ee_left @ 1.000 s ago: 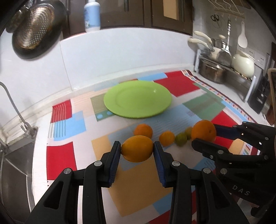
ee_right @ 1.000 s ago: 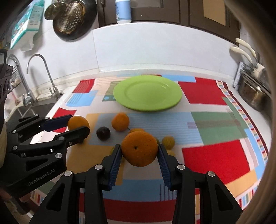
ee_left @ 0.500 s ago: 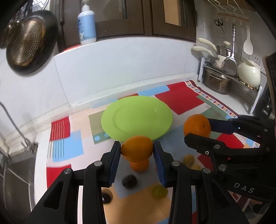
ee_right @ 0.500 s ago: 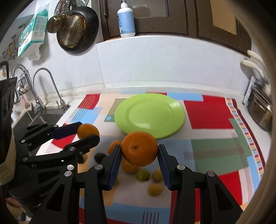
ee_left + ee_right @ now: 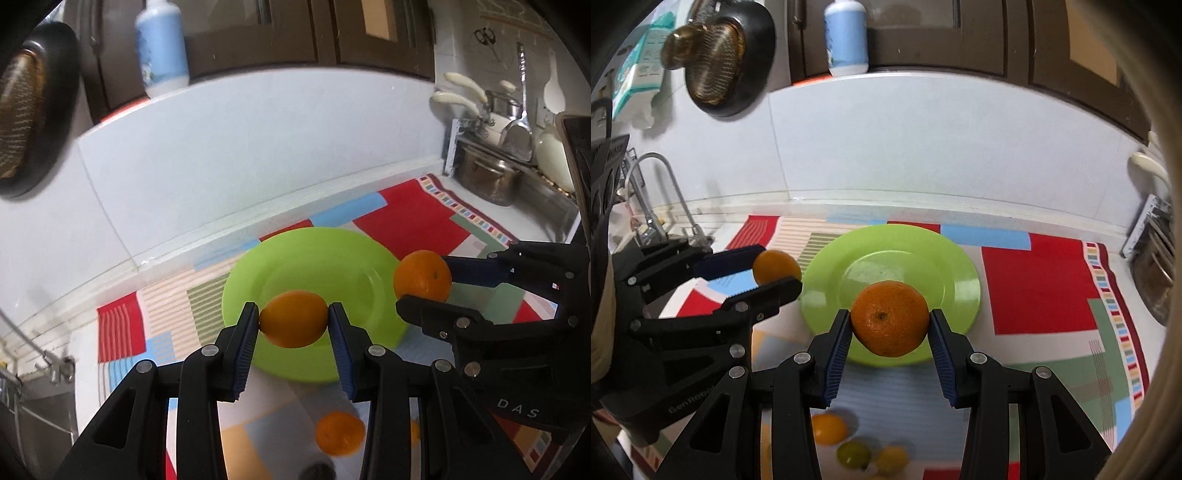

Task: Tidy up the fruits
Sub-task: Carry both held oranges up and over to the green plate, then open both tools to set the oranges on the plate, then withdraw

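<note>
A patchwork mat (image 5: 1041, 291) fills the lower frame, with a green plate (image 5: 827, 280) at center. The right gripper (image 5: 890, 328) clamps a large orange (image 5: 890, 317) in front of the plate's near rim. The left gripper (image 5: 293, 319) pinches a smaller orange (image 5: 293, 318) likewise. Loose fruits (image 5: 829, 428) lie blurred on the mat at the bottom edge.

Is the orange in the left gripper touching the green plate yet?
Cannot tell. In the left wrist view the orange overlaps the green plate, but no gap or contact shows plainly.
</note>
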Tool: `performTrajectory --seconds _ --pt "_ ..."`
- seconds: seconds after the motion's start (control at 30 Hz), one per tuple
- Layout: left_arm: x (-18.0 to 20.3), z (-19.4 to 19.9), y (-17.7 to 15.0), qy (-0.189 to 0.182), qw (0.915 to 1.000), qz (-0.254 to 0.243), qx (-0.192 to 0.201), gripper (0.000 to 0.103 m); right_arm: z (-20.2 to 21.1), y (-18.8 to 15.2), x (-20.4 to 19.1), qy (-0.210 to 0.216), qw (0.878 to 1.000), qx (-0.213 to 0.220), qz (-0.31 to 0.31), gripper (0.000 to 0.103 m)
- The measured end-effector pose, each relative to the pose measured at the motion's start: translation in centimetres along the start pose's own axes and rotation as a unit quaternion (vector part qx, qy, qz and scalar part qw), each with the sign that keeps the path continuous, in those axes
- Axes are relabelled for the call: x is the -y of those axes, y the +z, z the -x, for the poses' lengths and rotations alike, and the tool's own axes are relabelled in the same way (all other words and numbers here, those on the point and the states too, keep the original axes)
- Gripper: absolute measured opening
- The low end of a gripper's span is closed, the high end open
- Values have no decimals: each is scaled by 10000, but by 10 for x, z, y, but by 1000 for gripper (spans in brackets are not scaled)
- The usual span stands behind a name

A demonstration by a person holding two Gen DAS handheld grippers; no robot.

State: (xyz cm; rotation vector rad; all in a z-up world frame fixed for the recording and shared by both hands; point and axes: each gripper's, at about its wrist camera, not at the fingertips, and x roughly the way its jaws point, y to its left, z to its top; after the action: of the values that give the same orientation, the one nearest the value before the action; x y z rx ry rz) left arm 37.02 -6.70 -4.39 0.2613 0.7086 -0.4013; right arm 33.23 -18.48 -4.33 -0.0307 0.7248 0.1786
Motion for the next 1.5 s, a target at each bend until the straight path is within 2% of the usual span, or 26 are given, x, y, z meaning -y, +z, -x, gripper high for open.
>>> performTrajectory --seconds 0.23,0.47,0.77,0.83,0.93,0.97,1.1,1.4,1.5 --pt "-12 -50 12 -188 9990 81 -408 38 -55 18 21 67 9992 -385 -82 43" --pt "-17 -92 10 -367 9960 166 -801 38 -95 26 33 23 9980 -638 -25 43" --pt "-18 -112 11 -348 9948 136 -950 40 -126 23 40 62 9963 -852 -13 43" --pt "-18 -111 11 -252 9956 98 -896 47 -128 23 41 70 9964 -847 -38 44" --pt "-20 -104 11 -111 9968 85 -783 58 -128 23 40 22 9964 -841 -35 53" --pt "-22 -102 11 -83 9969 102 -780 59 -125 23 40 -25 9967 -816 -36 55" --pt "-23 -82 8 12 9980 122 -622 59 -112 22 38 -102 9976 -691 -38 55" --pt "-24 -21 -1 229 9988 345 -254 67 -58 17 31 -259 9993 -223 -121 55" --pt "-24 2 -2 262 9987 439 -73 73 -39 14 27 -223 9995 -92 -202 55"
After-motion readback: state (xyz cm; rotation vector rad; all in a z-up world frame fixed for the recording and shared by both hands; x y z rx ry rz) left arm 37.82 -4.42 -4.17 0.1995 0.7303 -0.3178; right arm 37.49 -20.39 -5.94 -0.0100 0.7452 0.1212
